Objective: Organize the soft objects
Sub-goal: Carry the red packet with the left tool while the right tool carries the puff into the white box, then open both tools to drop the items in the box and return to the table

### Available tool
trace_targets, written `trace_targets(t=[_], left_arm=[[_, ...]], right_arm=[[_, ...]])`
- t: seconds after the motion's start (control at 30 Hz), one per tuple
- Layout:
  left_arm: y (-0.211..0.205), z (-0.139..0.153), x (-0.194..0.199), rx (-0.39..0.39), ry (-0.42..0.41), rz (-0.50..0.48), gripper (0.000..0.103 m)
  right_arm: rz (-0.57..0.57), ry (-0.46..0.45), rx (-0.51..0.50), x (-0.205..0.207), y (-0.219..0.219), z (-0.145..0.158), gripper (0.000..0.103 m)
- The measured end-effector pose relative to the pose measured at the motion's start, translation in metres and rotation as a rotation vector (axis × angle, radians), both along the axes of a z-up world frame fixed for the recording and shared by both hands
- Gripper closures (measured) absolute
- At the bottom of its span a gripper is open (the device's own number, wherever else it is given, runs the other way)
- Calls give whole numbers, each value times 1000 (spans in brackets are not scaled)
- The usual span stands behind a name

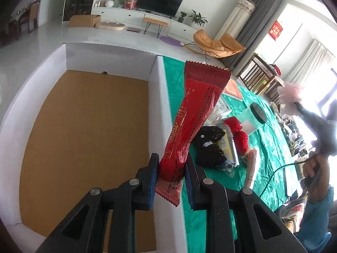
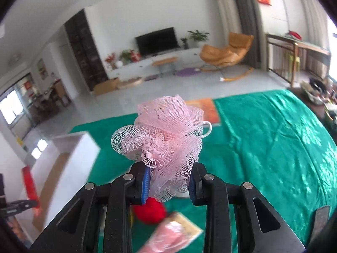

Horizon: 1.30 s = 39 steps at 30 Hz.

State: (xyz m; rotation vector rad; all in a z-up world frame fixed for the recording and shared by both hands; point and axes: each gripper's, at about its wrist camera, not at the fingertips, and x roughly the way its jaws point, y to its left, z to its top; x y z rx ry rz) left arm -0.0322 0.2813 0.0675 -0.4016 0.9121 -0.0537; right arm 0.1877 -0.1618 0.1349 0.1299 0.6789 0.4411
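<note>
While blur smears the white box (image 2: 69, 147), left tool (image 1: 171, 174) clamps red packet (image 1: 193, 113), right tool (image 2: 169, 184) pink mesh puff (image 2: 166, 139).

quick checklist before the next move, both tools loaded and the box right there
1. Left tool shut on the red packet: ok.
2. Right tool shut on the pink mesh puff: ok.
3. White box open, brown floor bare where visible: ok.
4. Red packet past the box wall: not ok, it hangs above the wall and green cloth.
5. Puff over the box: not ok, over the cloth.
6. Grip firmness on the puff: cannot tell.
</note>
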Motion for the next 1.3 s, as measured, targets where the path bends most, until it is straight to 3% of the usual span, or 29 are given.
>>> trace_targets(t=[0.1, 0.2, 0.27, 0.3, 0.33, 0.37, 0.4, 0.47, 0.7, 0.87, 0.97, 1.13, 1.3], left_arm=[[23, -8, -18, 45, 25, 51, 80], [43, -24, -38, 113, 59, 122, 79], [54, -35, -46, 136, 90, 167, 67], [61, -42, -50, 138, 107, 201, 41], [68, -46, -54, 137, 112, 236, 11], [73, -50, -59, 138, 102, 269, 5], [77, -52, -65, 143, 81, 306, 4], [81, -55, -68, 130, 85, 329, 4], [58, -44, -66, 102, -17, 301, 4], [-3, -29, -42, 84, -75, 165, 4], [-55, -27, -32, 76, -98, 28, 4], [-139, -46, -14, 68, -61, -178, 4], [-188, -80, 4, 59, 22, -251, 4]], right_arm=[[193, -6, 70, -41, 73, 25, 72], [380, 38, 114, -81, 150, 27, 71], [479, 84, 116, -103, 197, 15, 70], [514, 106, 108, -111, 217, 7, 65], [539, 125, 102, -117, 233, -3, 53], [557, 145, 95, -121, 247, -13, 42], [582, 177, 91, -123, 259, -24, 25], [593, 233, 64, -122, 266, -43, 26], [444, 130, -18, -118, 207, -68, 26], [238, 44, -110, -119, 134, -91, 26], [89, 15, -175, -117, 84, -109, 26], [-138, 77, -178, -103, 2, -141, 26], [-270, 179, -79, -91, -45, -161, 26]])
